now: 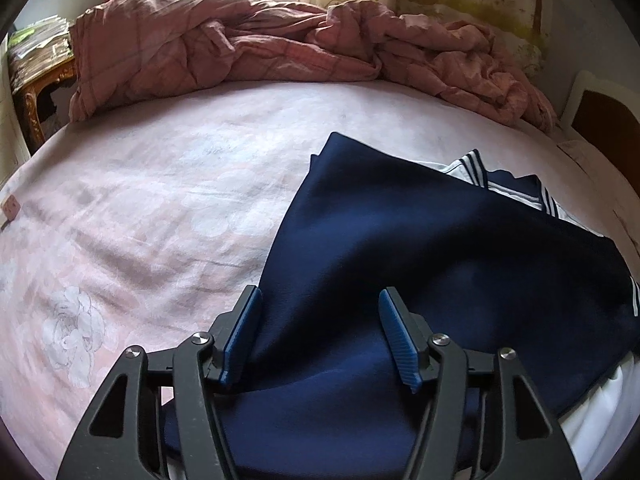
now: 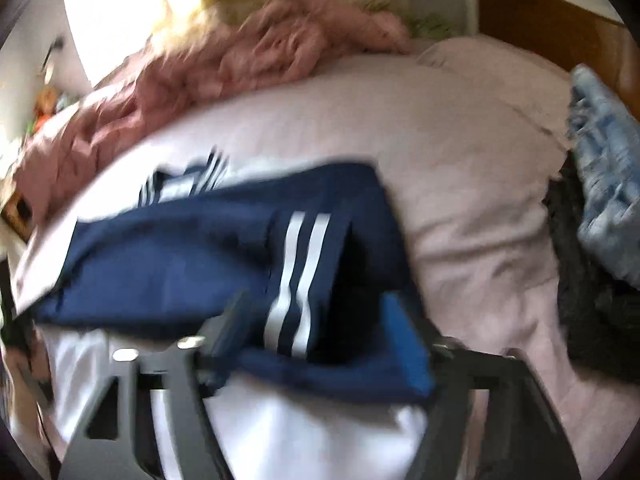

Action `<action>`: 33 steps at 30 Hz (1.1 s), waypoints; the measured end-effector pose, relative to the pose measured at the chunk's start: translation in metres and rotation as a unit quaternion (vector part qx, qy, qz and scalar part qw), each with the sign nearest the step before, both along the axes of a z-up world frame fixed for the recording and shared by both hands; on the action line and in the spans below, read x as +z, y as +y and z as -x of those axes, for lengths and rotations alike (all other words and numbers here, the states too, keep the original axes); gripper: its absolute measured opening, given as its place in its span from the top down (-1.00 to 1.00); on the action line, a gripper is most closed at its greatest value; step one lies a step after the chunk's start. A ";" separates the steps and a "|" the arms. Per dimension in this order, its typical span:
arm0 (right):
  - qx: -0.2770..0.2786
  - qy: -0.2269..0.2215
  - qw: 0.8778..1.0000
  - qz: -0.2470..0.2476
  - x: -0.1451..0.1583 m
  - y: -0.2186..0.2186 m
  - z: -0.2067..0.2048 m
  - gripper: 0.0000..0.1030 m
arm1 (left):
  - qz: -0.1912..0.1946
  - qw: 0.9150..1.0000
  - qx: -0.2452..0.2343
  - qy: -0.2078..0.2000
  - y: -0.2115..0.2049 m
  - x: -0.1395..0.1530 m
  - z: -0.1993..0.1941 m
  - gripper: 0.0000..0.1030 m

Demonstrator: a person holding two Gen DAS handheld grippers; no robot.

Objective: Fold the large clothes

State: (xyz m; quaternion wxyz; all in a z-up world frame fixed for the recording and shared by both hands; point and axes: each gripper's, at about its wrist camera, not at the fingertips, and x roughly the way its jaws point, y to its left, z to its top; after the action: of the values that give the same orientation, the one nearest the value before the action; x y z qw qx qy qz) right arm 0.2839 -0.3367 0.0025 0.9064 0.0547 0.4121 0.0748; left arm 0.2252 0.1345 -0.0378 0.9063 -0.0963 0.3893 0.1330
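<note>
Navy with white stripes, the jacket (image 1: 420, 240) lay on the pink bed sheet (image 1: 140, 200), long axis running away toward the rumpled quilt (image 1: 240, 52). We judged a fold underway. Our left gripper (image 1: 320, 332) stood spread over it; our right gripper (image 2: 320, 332) looked spread around the sleeve, blurred. Next: smoothing flat.

Left tool (image 1: 320, 336): black skeletal linkage arms with triangular cut-outs, silver round screw heads at the joints, ribbed blue pads (image 1: 398, 340). Right tool (image 2: 324, 344), blurred, matches: black frame, blue pads, silver screws.
</note>
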 end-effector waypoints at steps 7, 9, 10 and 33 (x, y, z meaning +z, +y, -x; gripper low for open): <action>0.044 0.128 0.990 0.028 -0.038 0.018 -0.067 0.01 | -0.012 1.000 0.003 -0.009 -0.002 0.003 0.003 -0.19; 0.053 0.118 0.989 0.075 -0.041 0.029 -0.071 0.16 | -0.013 1.000 0.002 -0.020 -0.002 0.006 0.007 -0.19; 0.054 0.104 0.988 0.095 -0.036 0.035 -0.071 0.41 | -0.015 1.000 0.001 -0.027 -0.003 0.008 0.009 -0.19; -0.026 -0.027 0.997 0.074 0.014 0.030 -0.072 0.56 | -0.060 0.990 -0.048 -0.117 -0.029 0.059 0.057 -0.43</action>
State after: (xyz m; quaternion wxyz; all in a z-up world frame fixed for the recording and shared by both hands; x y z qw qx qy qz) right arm 0.3561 -0.3065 0.0165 0.9205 -0.0042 0.3900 0.0220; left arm 0.1680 0.1051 0.0209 0.9551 -0.0381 0.2763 0.1001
